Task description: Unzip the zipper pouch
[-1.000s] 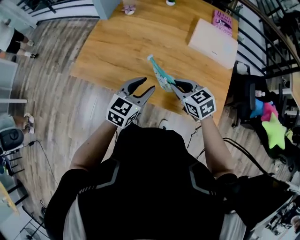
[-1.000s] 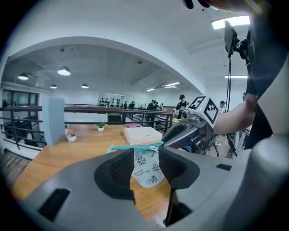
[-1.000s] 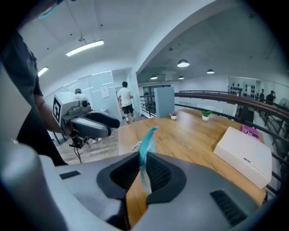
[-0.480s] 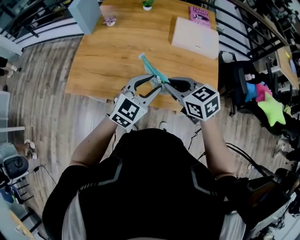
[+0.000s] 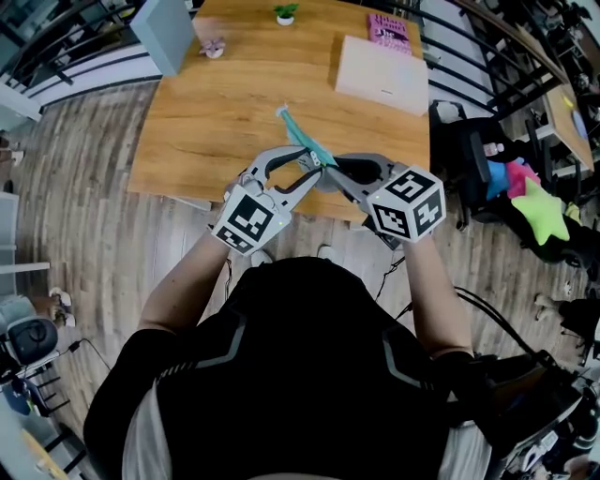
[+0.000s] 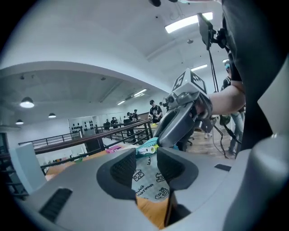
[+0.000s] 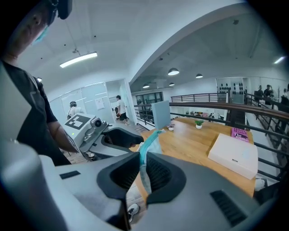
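A pale zipper pouch [image 5: 302, 137] with a teal zip edge is held in the air over the wooden table's front edge. My right gripper [image 5: 330, 170] is shut on its lower end; in the right gripper view the pouch's edge [image 7: 143, 169] runs pinched between the pads. My left gripper [image 5: 310, 170] has come in from the left. In its own view the pouch's printed face [image 6: 146, 182] and teal zip end [image 6: 147, 147] show in the gap of the left gripper [image 6: 146, 160]. Its jaws are closing, and the pads stand clear of the fabric. The right gripper [image 6: 180, 122] is just beyond.
On the wooden table [image 5: 216, 122] lie a white box [image 5: 382, 75], a pink book [image 5: 387, 26], a small potted plant [image 5: 285, 13] and a grey-blue box [image 5: 161, 33] along the far side. A chair with bright soft toys [image 5: 525, 197] stands right of the table.
The left gripper has moved right from beside the pouch to its lower end, meeting the right gripper. Its jaws have narrowed slightly. The right gripper keeps its hold.
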`<state>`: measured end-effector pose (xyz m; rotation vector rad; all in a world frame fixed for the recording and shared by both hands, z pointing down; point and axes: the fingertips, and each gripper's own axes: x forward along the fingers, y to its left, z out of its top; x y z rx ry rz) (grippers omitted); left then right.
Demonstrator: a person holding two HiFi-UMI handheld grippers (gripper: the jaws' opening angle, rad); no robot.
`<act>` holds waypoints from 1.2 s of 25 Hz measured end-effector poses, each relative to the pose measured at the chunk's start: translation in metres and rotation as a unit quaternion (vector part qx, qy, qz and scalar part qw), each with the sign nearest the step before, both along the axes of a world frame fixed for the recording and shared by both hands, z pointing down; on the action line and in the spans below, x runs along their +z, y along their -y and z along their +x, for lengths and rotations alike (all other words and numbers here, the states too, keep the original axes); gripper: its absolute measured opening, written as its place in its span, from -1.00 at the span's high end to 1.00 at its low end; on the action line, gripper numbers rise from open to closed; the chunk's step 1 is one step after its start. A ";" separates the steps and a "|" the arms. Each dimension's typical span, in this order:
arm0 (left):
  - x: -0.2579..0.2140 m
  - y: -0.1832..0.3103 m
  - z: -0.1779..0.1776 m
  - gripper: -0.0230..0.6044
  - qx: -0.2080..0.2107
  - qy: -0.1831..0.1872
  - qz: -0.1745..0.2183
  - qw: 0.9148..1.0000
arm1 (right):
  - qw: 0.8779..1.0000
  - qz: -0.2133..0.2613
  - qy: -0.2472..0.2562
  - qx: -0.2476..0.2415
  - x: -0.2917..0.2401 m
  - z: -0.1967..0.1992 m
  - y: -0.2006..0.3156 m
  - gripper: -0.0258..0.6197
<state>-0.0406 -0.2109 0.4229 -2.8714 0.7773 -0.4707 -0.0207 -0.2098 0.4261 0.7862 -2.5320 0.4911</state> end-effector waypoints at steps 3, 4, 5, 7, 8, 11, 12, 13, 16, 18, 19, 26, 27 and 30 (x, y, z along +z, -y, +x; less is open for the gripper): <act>-0.004 0.000 -0.001 0.48 -0.004 -0.022 -0.016 1.000 | 1.000 -0.001 0.008 -0.003 -0.003 -0.001 0.001 0.75; -0.006 0.000 -0.002 0.48 -0.006 -0.026 -0.017 1.000 | 1.000 -0.001 0.010 -0.005 -0.005 -0.001 0.001 0.75; -0.007 0.000 -0.003 0.49 -0.008 -0.031 -0.019 0.999 | 1.000 -0.001 0.010 -0.008 -0.006 -0.002 0.001 0.75; -0.010 0.000 -0.005 0.52 -0.010 -0.043 -0.025 0.999 | 1.000 -0.001 0.011 -0.012 -0.007 -0.002 0.002 0.75; -0.012 0.000 -0.007 0.53 -0.011 -0.048 -0.024 0.999 | 1.000 0.000 0.010 -0.015 -0.007 -0.003 0.002 0.75; -0.018 0.003 -0.011 0.56 -0.022 -0.051 -0.012 0.998 | 1.000 0.000 0.003 -0.022 -0.005 -0.004 0.004 0.75; -0.019 0.006 -0.013 0.56 -0.029 -0.054 -0.012 0.998 | 1.000 0.000 0.002 -0.023 -0.004 -0.004 0.004 0.75; -0.020 0.008 -0.014 0.58 -0.034 -0.058 -0.015 0.998 | 1.000 0.000 0.003 -0.024 -0.004 -0.003 0.005 0.75; -0.019 0.013 -0.016 0.66 -0.042 -0.063 -0.030 0.997 | 0.999 0.002 0.008 -0.034 -0.006 -0.005 0.006 0.75; -0.018 0.015 -0.015 0.71 -0.045 -0.072 -0.042 0.995 | 0.999 0.006 0.008 -0.040 -0.008 -0.007 0.008 0.75; -0.019 0.016 -0.015 0.74 -0.045 -0.079 -0.049 0.995 | 0.999 0.007 0.008 -0.042 -0.008 -0.008 0.009 0.75; -0.020 0.018 -0.017 0.82 -0.049 -0.076 -0.057 0.994 | 0.998 0.008 0.012 -0.054 -0.010 -0.008 0.013 0.75; -0.021 0.019 -0.017 0.82 -0.051 -0.076 -0.057 0.994 | 0.998 0.008 0.013 -0.055 -0.010 -0.009 0.015 0.75; -0.020 0.024 -0.020 0.82 -0.060 -0.081 -0.067 0.993 | 0.998 0.008 0.013 -0.057 -0.009 -0.010 0.018 0.75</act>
